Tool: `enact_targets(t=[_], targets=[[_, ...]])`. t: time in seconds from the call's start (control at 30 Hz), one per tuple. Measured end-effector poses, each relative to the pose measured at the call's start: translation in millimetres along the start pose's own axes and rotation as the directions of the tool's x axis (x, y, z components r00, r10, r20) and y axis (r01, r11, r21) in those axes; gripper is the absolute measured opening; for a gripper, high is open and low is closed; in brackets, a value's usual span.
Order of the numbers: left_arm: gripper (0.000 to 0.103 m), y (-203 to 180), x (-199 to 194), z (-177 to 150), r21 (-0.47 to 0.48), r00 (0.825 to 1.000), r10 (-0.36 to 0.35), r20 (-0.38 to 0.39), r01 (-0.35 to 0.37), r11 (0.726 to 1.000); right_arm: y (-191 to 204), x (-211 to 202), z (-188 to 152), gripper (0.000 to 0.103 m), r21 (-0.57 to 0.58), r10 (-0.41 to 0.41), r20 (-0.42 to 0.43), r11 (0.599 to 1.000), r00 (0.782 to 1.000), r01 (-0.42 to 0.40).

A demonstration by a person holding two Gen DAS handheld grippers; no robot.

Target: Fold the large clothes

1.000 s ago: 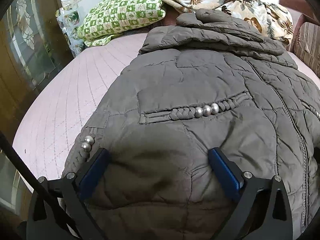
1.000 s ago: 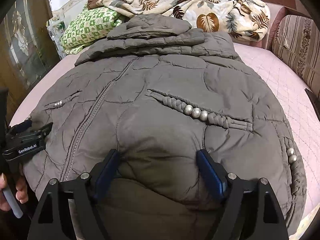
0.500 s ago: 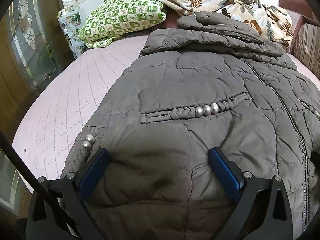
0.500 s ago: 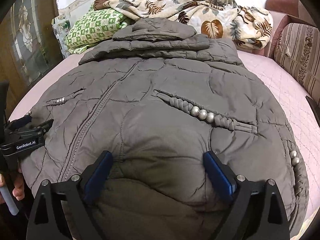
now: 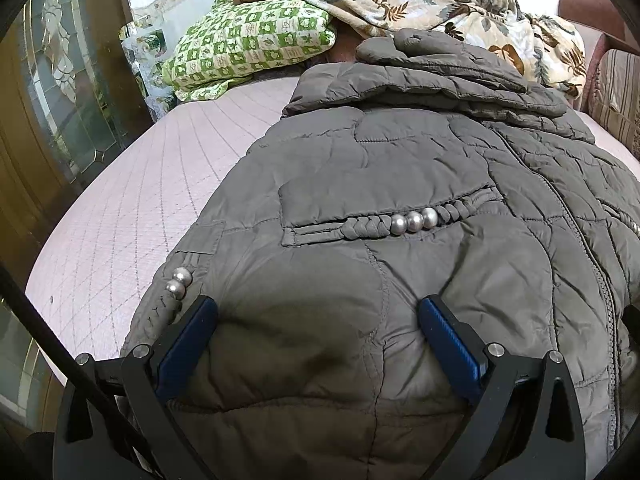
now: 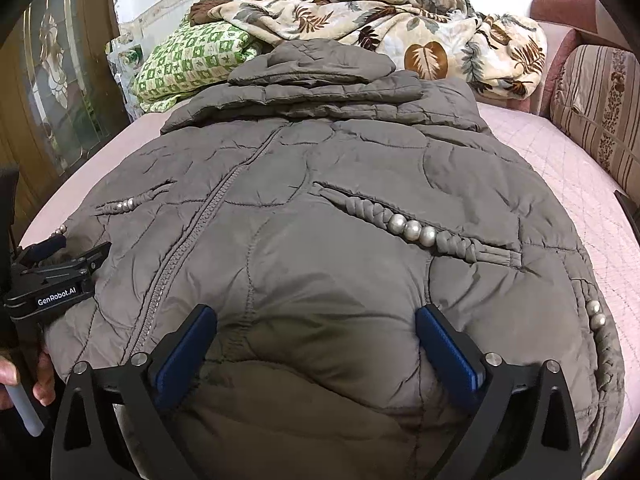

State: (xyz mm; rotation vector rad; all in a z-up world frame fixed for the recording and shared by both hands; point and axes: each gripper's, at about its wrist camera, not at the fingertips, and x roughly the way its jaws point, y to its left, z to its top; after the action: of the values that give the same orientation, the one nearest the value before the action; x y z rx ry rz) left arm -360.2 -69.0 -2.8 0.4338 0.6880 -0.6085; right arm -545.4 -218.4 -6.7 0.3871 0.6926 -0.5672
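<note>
Now the grey quilted coat (image 6: 340, 208) lies zipped on the bed (image 5: 132, 216), hood folded down; right gripper (image 6: 316, 336) opening, left gripper (image 5: 318, 328) spread, both astride puffed hem fabric.

The jacket (image 6: 340, 216) is quilted grey-brown cloth, puffy and faintly sheened, trimmed with braided cord and glossy metallic beads (image 6: 412, 230). Under it the bedspread (image 5: 132, 208) is matt pink stitched fabric. The leaf-print blanket (image 6: 420, 28) looks soft and fleecy. The door (image 5: 24, 152) shows varnished wood around patterned glass.
</note>
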Motion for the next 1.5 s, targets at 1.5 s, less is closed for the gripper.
enact_targets(t=[1.5], targets=[[0.103, 63.3, -47.2, 5.9, -0.061, 0.992, -0.111, 0.067, 0.115, 0.991, -53.0, -93.0, -0.6, 0.102, 0.139, 0.081, 0.194, 0.984, 0.978, -0.109]])
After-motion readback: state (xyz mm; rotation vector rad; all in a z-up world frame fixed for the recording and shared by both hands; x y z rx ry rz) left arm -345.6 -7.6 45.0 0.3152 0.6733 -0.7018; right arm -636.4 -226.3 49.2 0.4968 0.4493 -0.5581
